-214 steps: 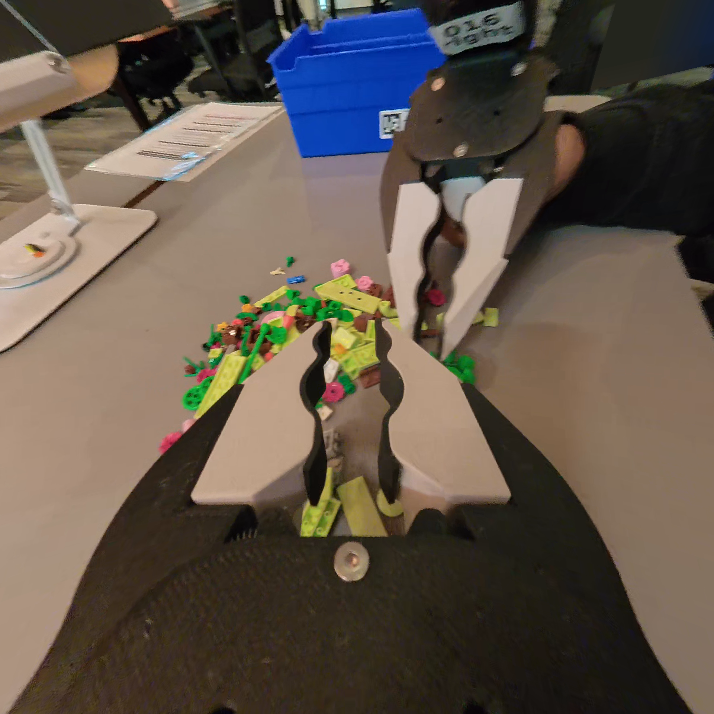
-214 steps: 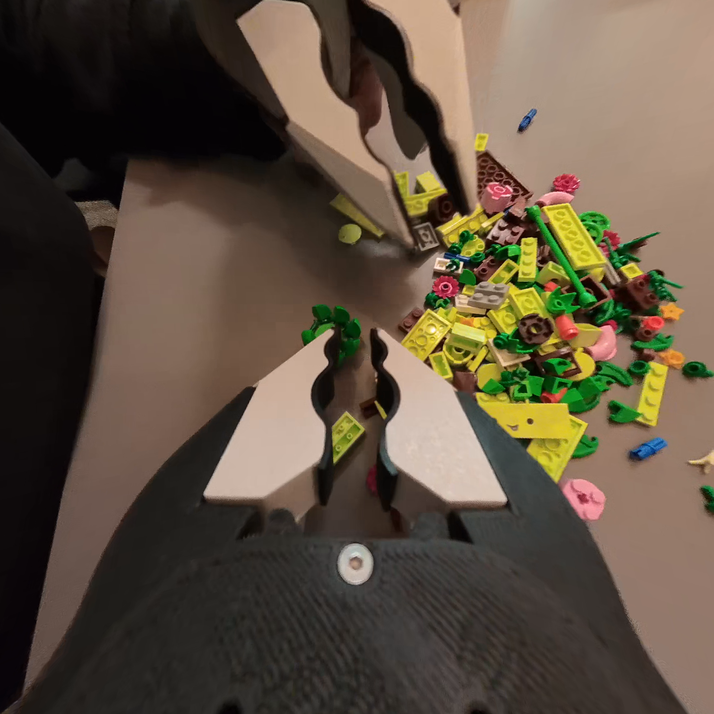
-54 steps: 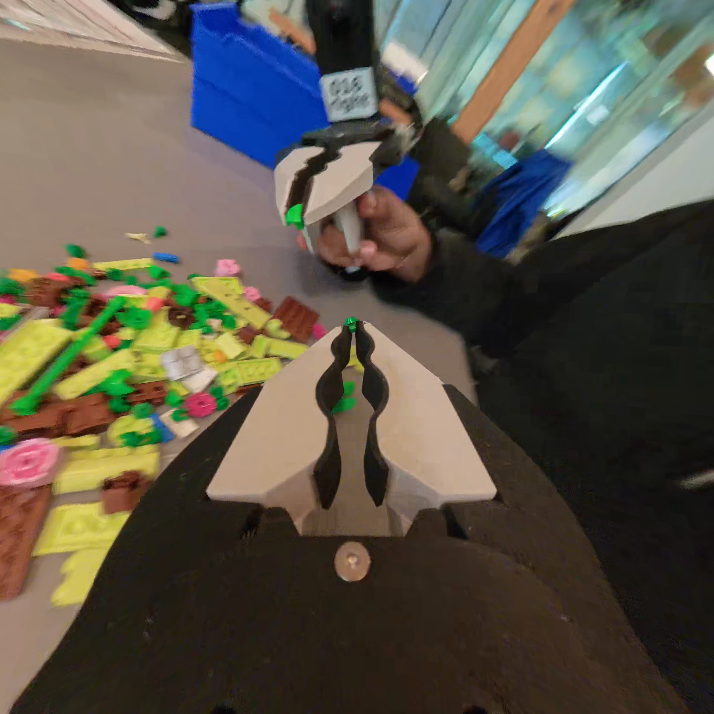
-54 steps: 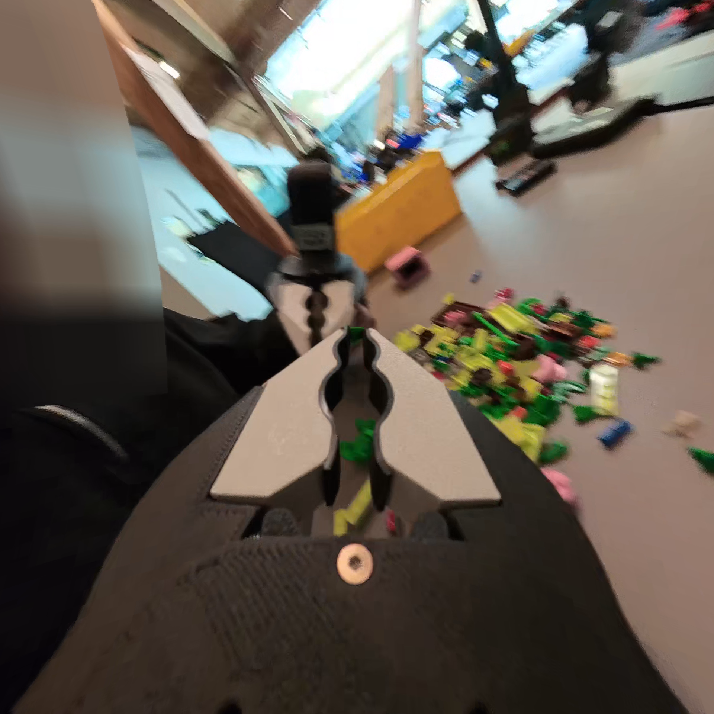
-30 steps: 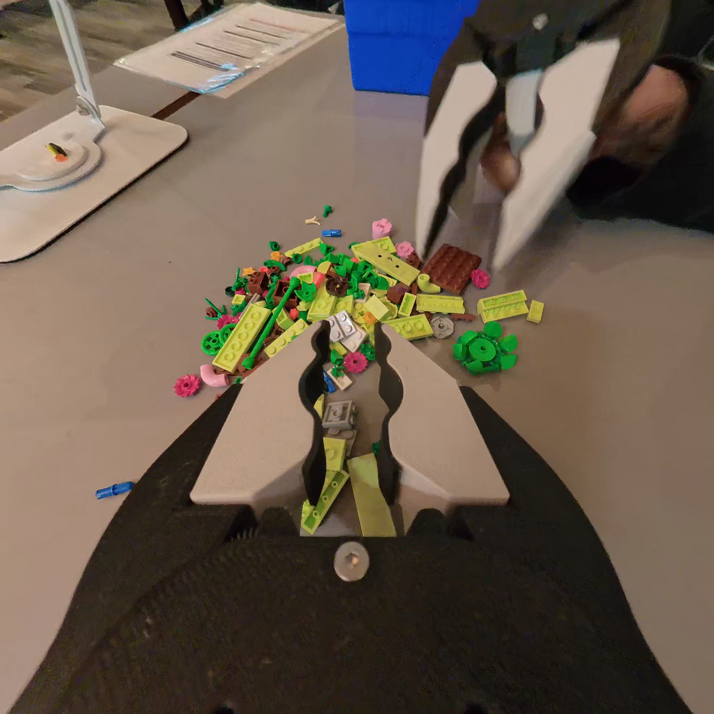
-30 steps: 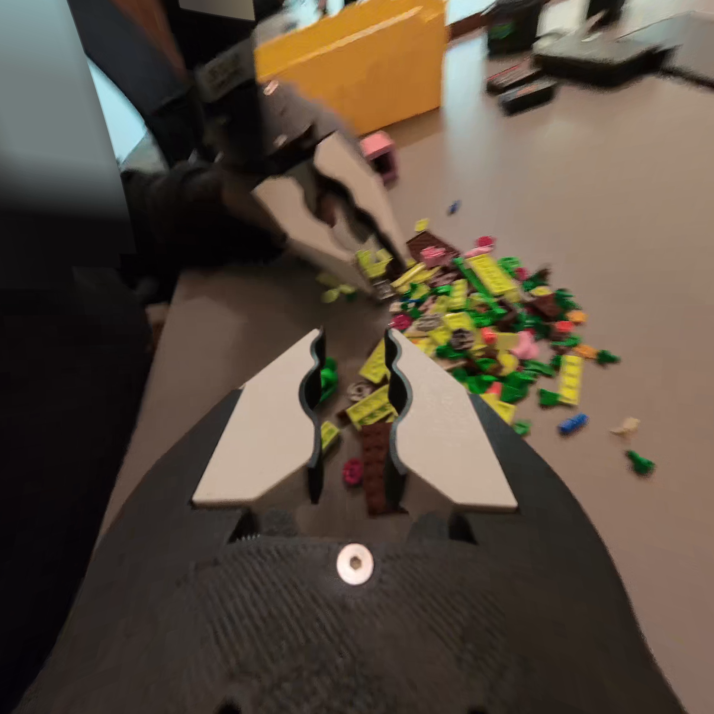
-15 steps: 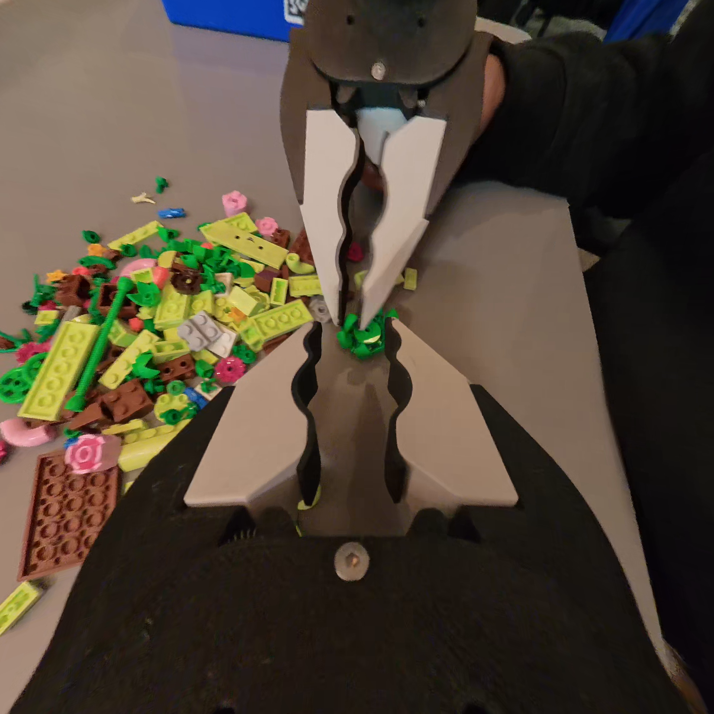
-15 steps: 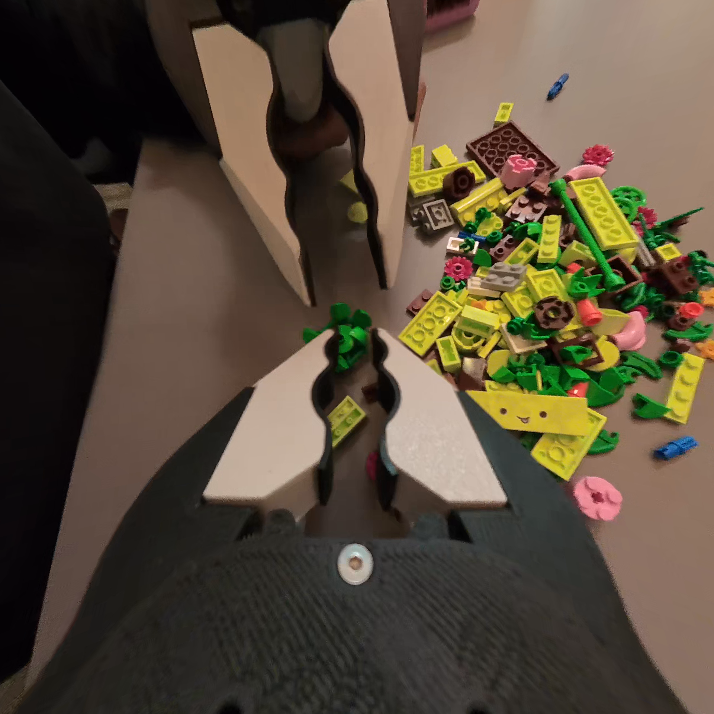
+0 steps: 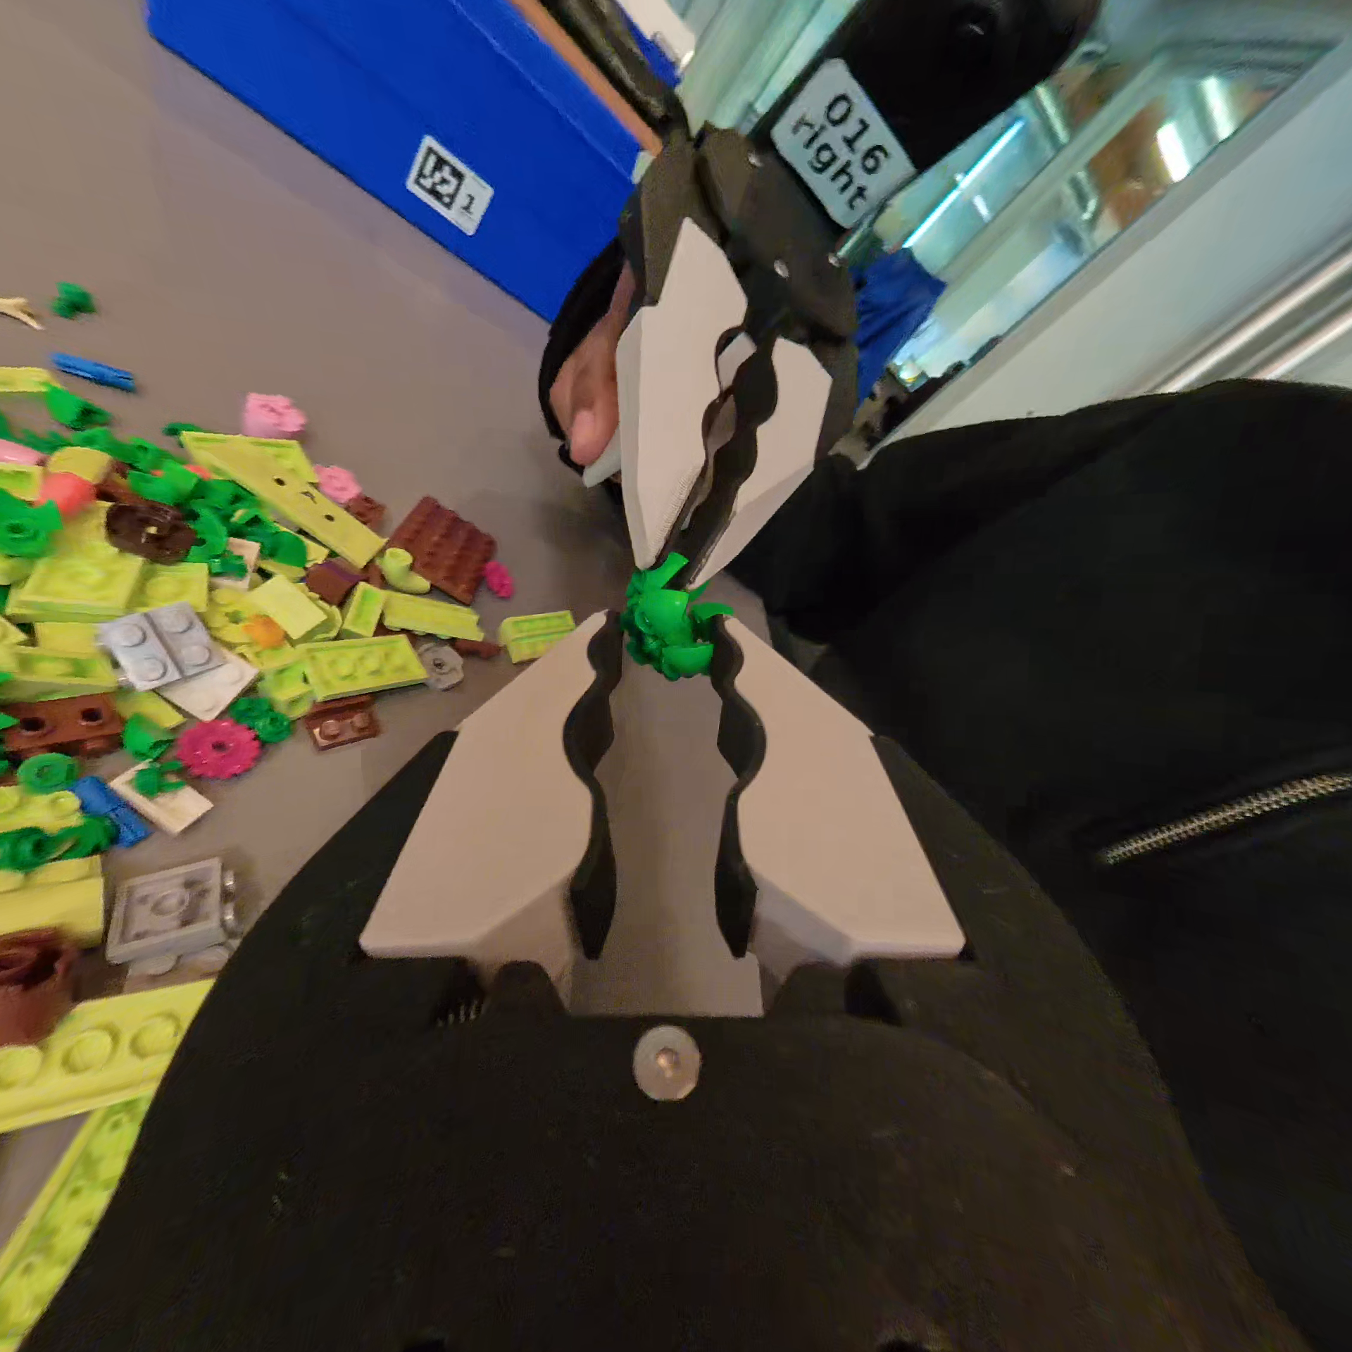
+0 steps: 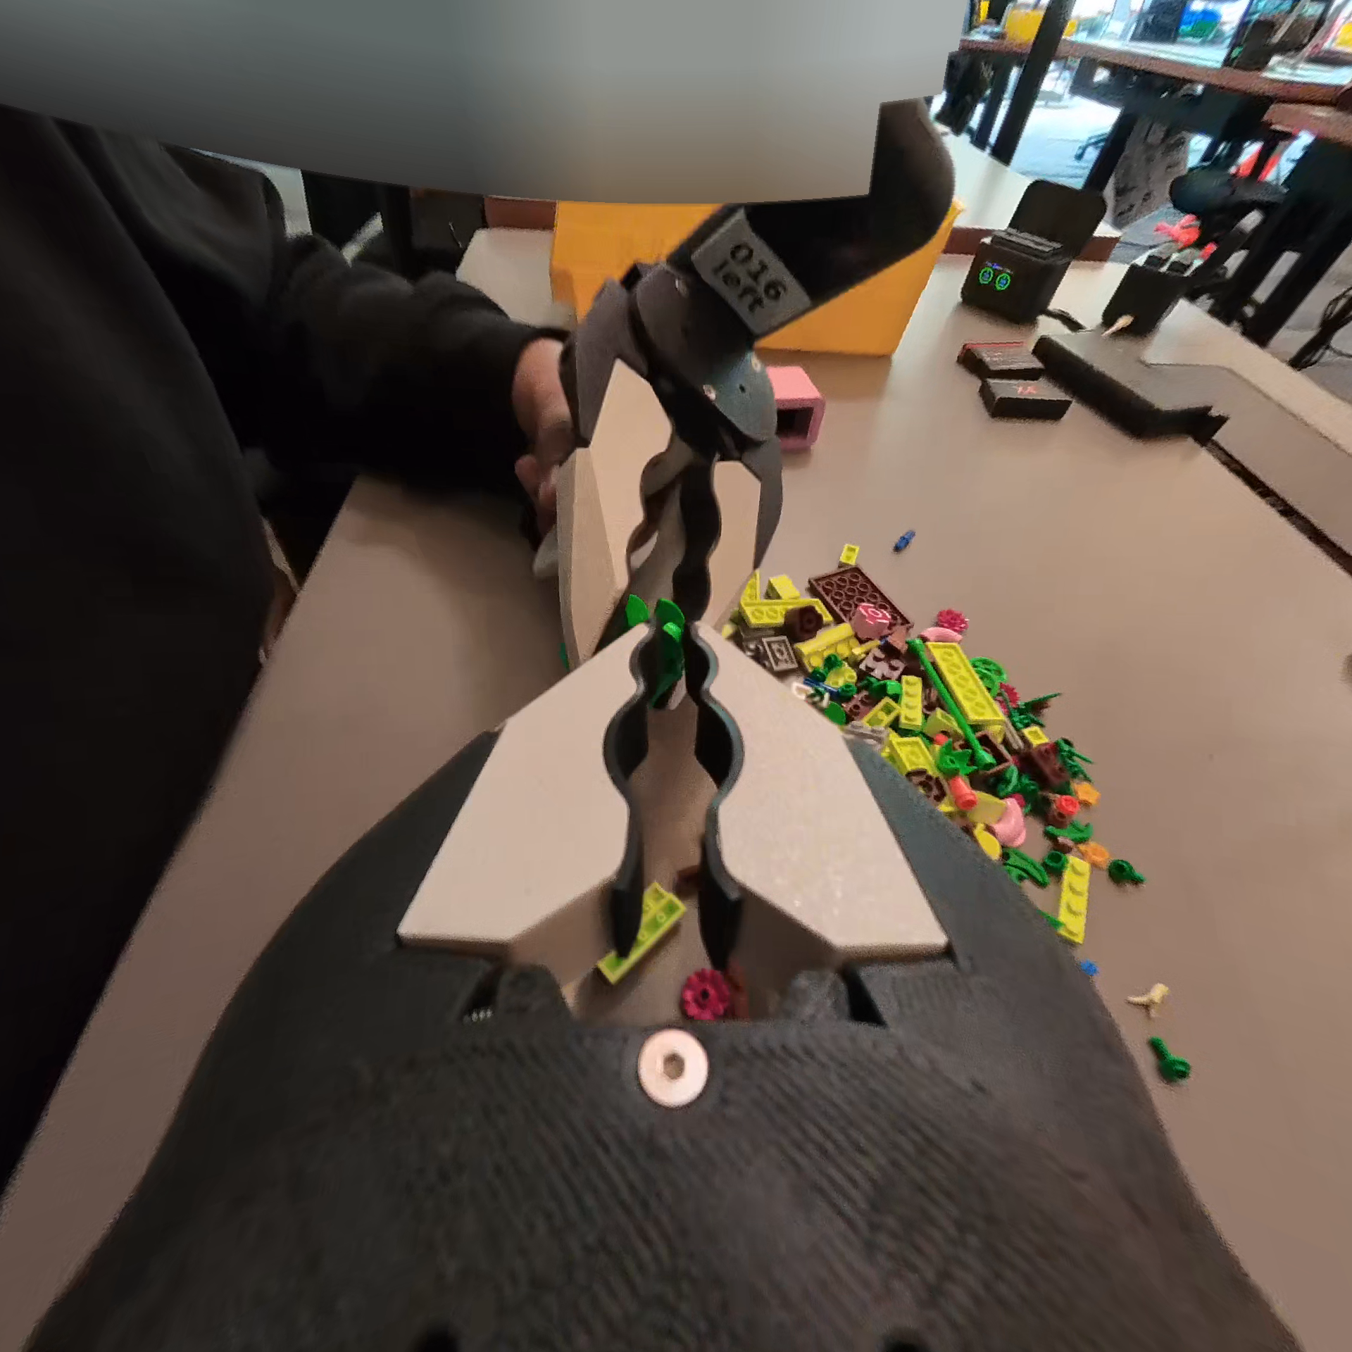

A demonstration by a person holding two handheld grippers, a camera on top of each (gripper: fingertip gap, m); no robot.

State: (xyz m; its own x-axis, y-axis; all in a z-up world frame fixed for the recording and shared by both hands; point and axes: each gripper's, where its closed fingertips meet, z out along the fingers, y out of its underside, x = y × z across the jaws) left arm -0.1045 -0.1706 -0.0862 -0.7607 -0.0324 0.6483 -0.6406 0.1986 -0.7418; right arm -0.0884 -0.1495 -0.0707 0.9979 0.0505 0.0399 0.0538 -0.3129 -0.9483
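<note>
At frame centre in the left wrist view, the left gripper (image 9: pixel 662 635), its matte grey fingers lined with wavy black pads, has its tips clamped on one glossy green leafy cluster (image 9: pixel 664 635) held off the table. Just above it, the right gripper (image 9: pixel 669 574) pinches a leaf of the same cluster, jaws nearly together (its axis seems upright, though blur muddies this). Left of both, a heap of studded bricks (image 9: pixel 219 600) litters the smooth grey table (image 9: pixel 307 307); one blue bin (image 9: pixel 410 124) sits upper left.

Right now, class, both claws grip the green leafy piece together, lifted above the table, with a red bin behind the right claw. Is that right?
Not quite: the bin behind the right claw is blue, as the left wrist view shows. Both it and the left claw do grip the green leafy piece, lifted above the table.
</note>
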